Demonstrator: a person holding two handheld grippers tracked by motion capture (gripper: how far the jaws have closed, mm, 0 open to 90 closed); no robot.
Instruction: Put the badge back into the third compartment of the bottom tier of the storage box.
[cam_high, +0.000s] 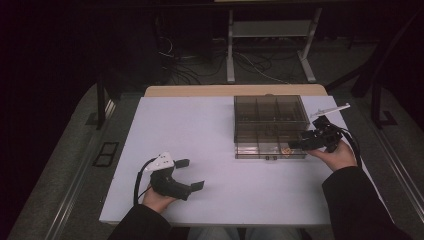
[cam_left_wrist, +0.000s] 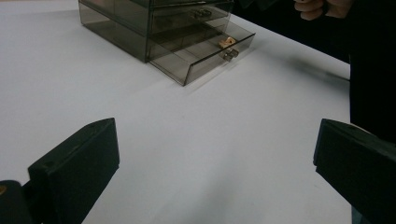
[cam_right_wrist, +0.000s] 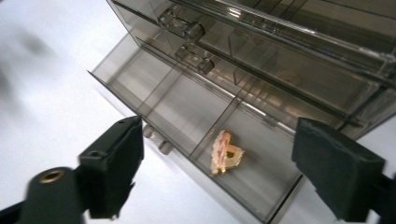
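A smoked clear drawer box (cam_high: 270, 117) stands on the white table (cam_high: 200, 130) at the right. Its bottom drawer (cam_right_wrist: 187, 116) is pulled out toward me. A small gold and pink clip (cam_right_wrist: 225, 152) lies loose in the right end compartment of that drawer; the clip (cam_left_wrist: 227, 42) also shows from the left gripper view. My right gripper (cam_right_wrist: 219, 137) hovers just above the drawer, jaws open on either side of the clip without touching it. The right gripper (cam_high: 299, 144) sits at the box's front right corner. My left gripper (cam_high: 192, 174) rests low at the front left, open, nothing between its jaws.
The drawer's front wall with two small knobs (cam_left_wrist: 229, 54) juts out from the box toward the table's front. A wide bare stretch of table lies between the left gripper (cam_left_wrist: 215, 140) and the box. Cables and a metal stand (cam_high: 270, 45) are on the floor beyond the far edge.
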